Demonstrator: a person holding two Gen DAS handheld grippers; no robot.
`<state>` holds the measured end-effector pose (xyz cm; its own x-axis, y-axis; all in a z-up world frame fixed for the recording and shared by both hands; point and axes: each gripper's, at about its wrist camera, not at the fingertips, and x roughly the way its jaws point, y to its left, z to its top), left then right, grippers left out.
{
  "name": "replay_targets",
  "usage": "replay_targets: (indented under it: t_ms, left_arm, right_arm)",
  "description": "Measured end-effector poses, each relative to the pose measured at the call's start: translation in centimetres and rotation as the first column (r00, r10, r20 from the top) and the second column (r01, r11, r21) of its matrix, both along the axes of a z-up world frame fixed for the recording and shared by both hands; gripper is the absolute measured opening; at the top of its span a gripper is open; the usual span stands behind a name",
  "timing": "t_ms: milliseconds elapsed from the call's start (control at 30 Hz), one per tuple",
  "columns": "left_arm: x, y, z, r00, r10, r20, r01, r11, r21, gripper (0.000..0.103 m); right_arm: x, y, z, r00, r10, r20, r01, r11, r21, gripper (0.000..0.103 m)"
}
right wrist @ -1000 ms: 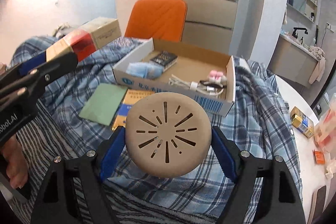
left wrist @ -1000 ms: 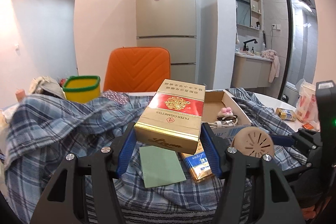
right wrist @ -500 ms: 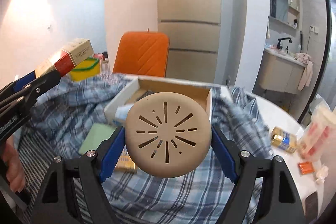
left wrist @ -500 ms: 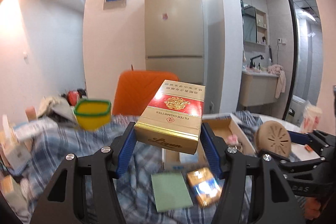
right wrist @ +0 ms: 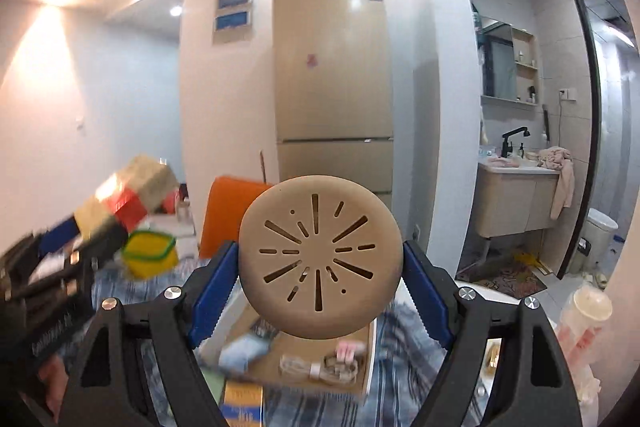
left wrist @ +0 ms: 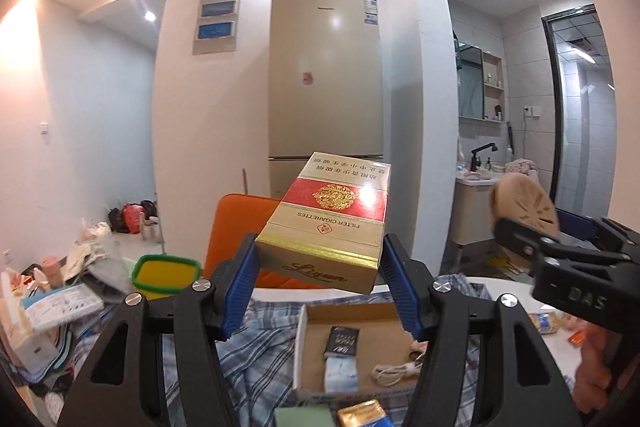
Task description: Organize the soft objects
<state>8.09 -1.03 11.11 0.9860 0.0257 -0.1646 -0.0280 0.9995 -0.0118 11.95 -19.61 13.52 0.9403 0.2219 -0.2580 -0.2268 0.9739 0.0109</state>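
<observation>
Left wrist view: left tongs (left wrist: 320, 285) grip cigarette carton (left wrist: 326, 223); right tongs (right wrist: 319, 283) clasp slotted disc (right wrist: 319, 259), both near level.

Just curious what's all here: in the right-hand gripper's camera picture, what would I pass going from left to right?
Cigarette carton → yellow tub → orange chair → round beige disc → bathroom sink cabinet → white bin.
</observation>
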Motion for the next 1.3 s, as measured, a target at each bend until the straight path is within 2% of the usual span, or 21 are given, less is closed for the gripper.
replay_targets:
  t_ms: [133,233,433,567,767,867,1000,1133,1300]
  left_arm:
    - [1.8,-0.9,1.2,1.0,0.007,-0.017,-0.007,1.0,0.006,0.059]
    - [3.2,-1.5,0.6,0.999,0.008,-0.053,-0.009,1.0,-0.009,0.059]
    - [5.6,-2.4,-2.2,0.992,0.01,-0.127,-0.008,1.0,0.018,0.059]
    - [7.5,-1.7,-4.1,0.982,0.043,-0.186,-0.038,0.999,0.034,0.059]
    - [10.4,-0.3,-7.6,0.936,0.029,-0.35,-0.03,1.0,0.002,0.059]
    - [11.7,0.0,-9.0,0.906,0.01,-0.424,-0.017,1.0,-0.012,0.058]
    - [12.6,-0.1,-10.3,0.87,-0.008,-0.494,-0.006,1.0,-0.026,0.058]
    - [13.5,-0.2,-11.9,0.831,0.009,-0.556,-0.017,1.0,-0.009,0.058]
    - [14.1,-0.3,-13.0,0.805,0.011,-0.593,-0.013,1.0,0.001,0.058]
  right_arm:
    - [2.7,0.0,1.2,0.998,-0.057,0.001,0.057,0.998,0.024,0.083]
    - [4.9,-0.1,0.6,0.997,-0.058,-0.057,0.06,0.997,0.044,0.083]
    - [8.0,-0.2,-3.7,0.984,-0.076,-0.162,0.077,0.997,0.004,0.083]
    - [10.4,-0.7,-6.5,0.963,-0.048,-0.267,0.057,0.998,0.027,0.083]
    - [12.8,0.0,-10.7,0.93,-0.055,-0.363,0.049,0.998,-0.026,0.083]
    - [13.9,1.1,-13.0,0.909,-0.043,-0.415,0.017,0.998,-0.065,0.083]
    - [14.7,2.1,-15.6,0.881,-0.026,-0.472,-0.025,0.995,-0.101,0.083]
    - [15.1,2.8,-17.9,0.85,-0.008,-0.527,-0.063,0.991,-0.117,0.083]
    - [15.4,3.7,-19.0,0.835,-0.004,-0.55,-0.084,0.987,-0.134,0.083]
